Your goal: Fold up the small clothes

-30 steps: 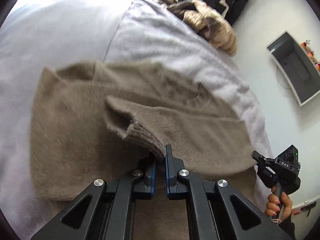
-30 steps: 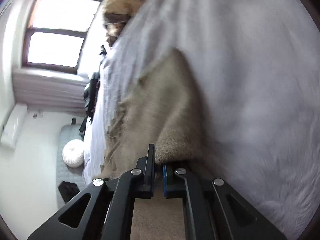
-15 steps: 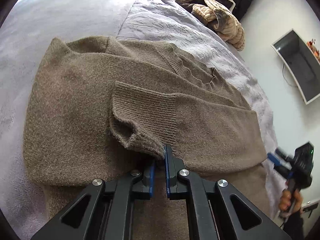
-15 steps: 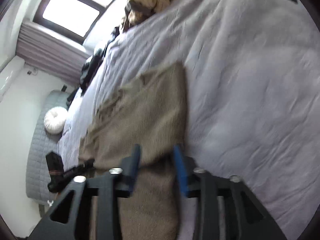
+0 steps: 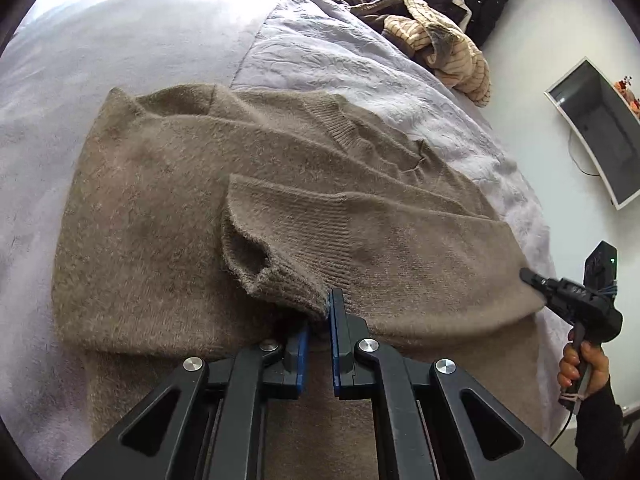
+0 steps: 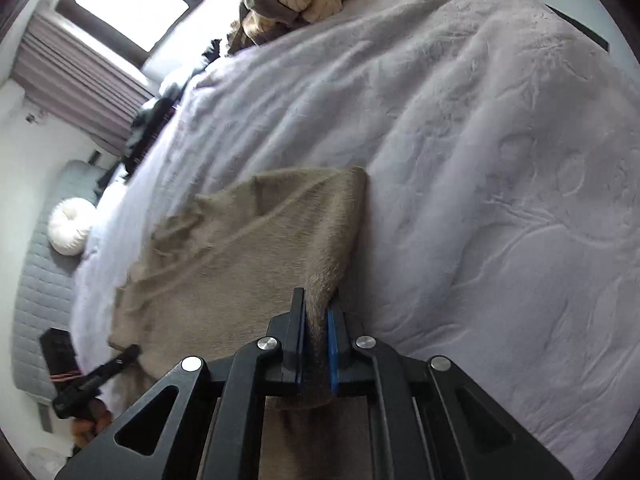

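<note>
Bedding in pale lilac covers the bed [image 5: 120,40], and the brown sweater [image 5: 160,220] lies spread across its middle, partly folded, with one sleeve [image 5: 360,232] laid back over the chest. Beyond the sweater, toward the far edge of the bed, sits a heap of striped tan clothes [image 5: 440,48]. Off the sweater's right side a dark screen [image 5: 592,128] hangs on the wall.

At the sweater's near edge the left gripper [image 5: 318,320] points down at the ribbed cuff [image 5: 288,284] of the folded sleeve; its jaws are clenched on that cuff, which bunches up just ahead of them.

On the sweater's right edge the right gripper [image 6: 316,320] has just been closing, and its jaws now pinch a fold of the brown knit that runs up between the two blue pads [image 6: 331,344]. From the left camera that gripper's tip meets the sweater's corner, a hand [image 5: 580,364] wrapped round its handle.
</note>
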